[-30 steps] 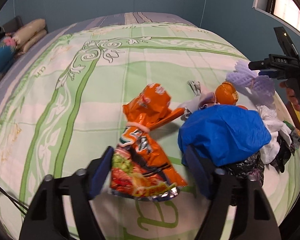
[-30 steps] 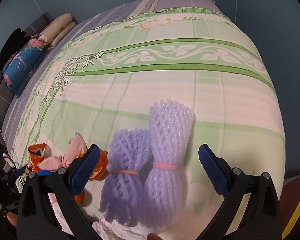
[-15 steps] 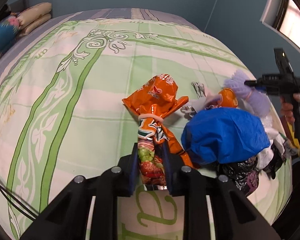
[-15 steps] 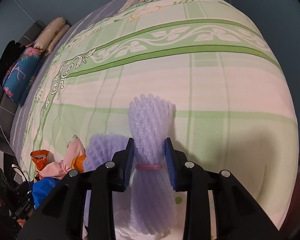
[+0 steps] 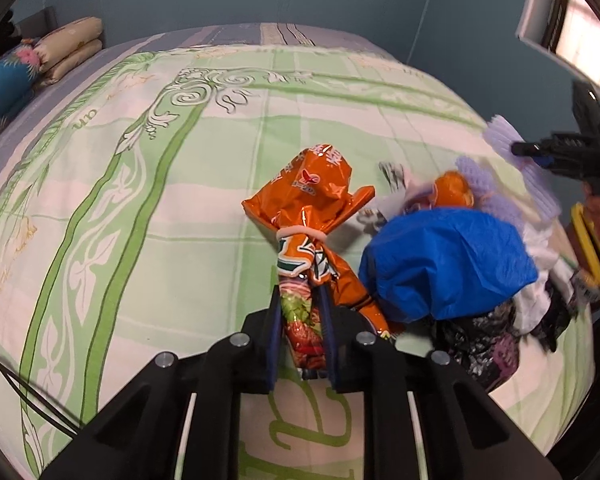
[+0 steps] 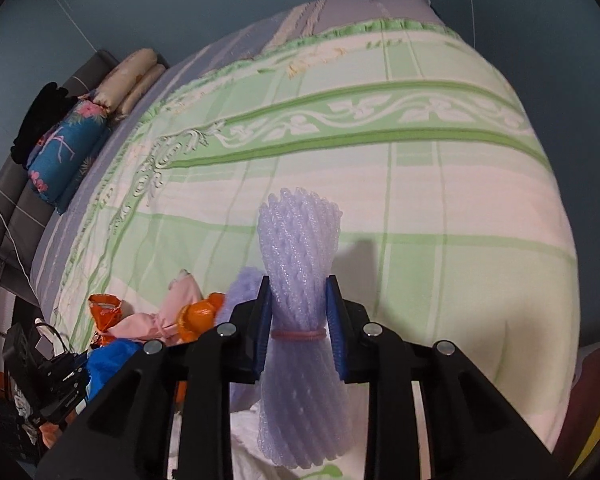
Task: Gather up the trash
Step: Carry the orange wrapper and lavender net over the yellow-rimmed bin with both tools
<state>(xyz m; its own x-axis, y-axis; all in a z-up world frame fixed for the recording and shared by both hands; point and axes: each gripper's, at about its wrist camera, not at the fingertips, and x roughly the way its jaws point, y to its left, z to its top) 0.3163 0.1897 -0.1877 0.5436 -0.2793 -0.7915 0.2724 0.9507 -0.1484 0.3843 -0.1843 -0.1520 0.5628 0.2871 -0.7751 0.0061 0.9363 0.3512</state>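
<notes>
My left gripper (image 5: 299,304) is shut on the lower end of an orange snack bag (image 5: 308,208) tied with a rubber band, lying on the green patterned bedspread (image 5: 140,208). My right gripper (image 6: 298,298) is shut on a purple foam net roll (image 6: 298,240) bound with a pink band and holds it above the bed. The right gripper also shows at the right of the left wrist view (image 5: 540,154) with the roll (image 5: 500,136). A second purple foam roll (image 6: 244,288) lies just left of the held one.
A trash pile lies near the bed's corner: a blue plastic bag (image 5: 444,264), an orange wrapper (image 5: 452,192), pink paper (image 6: 168,316), white tissue (image 5: 540,248) and black foil (image 5: 484,344). Pillows (image 6: 68,148) lie at the far end. A yellow bar (image 5: 592,256) stands beside the bed.
Both grippers have closed: the left on the orange snack bag, the right on the purple foam roll. The right gripper has lifted the roll off the bed.
</notes>
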